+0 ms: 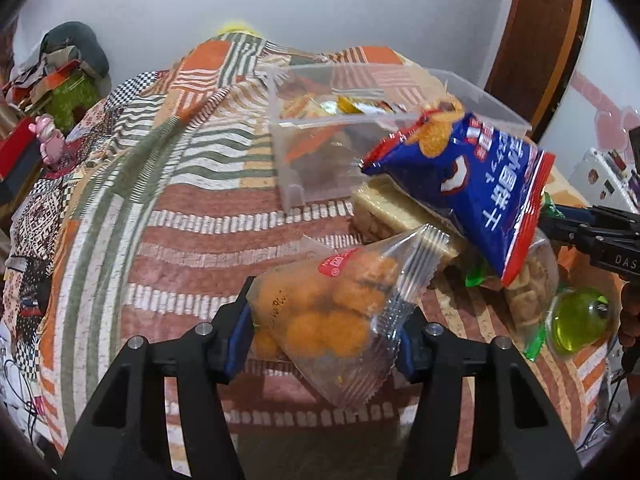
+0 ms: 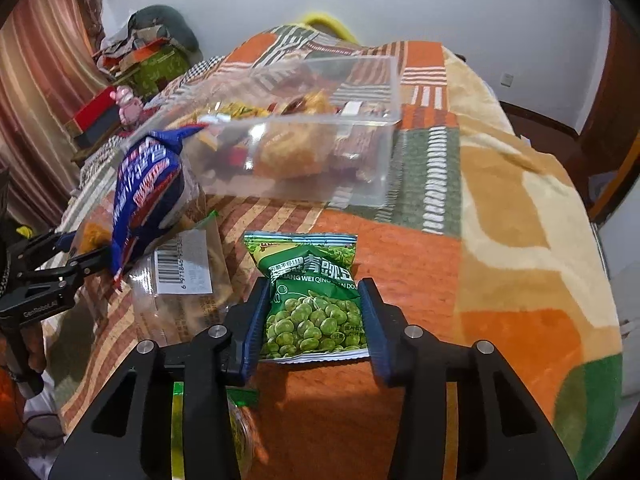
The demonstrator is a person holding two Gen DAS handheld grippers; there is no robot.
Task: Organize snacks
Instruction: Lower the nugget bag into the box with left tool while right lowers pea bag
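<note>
On the bed, the left gripper (image 1: pixel 324 340) clamps an orange-puff bag (image 1: pixel 332 312), the right gripper (image 2: pixel 314 320) a pea packet (image 2: pixel 316 300), both bound for the bin (image 2: pixel 320 148).

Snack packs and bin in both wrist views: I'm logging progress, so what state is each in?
Orange ball snack bag: sealed, gripped by the left tool.
Green pea packet: sealed, between the right tool's fingers.
Blue chip bag: sealed, lying tilted on other packs.
Clear bin: lidless, partly filled with snacks.
Barcode pack: flat on the blanket.
</note>
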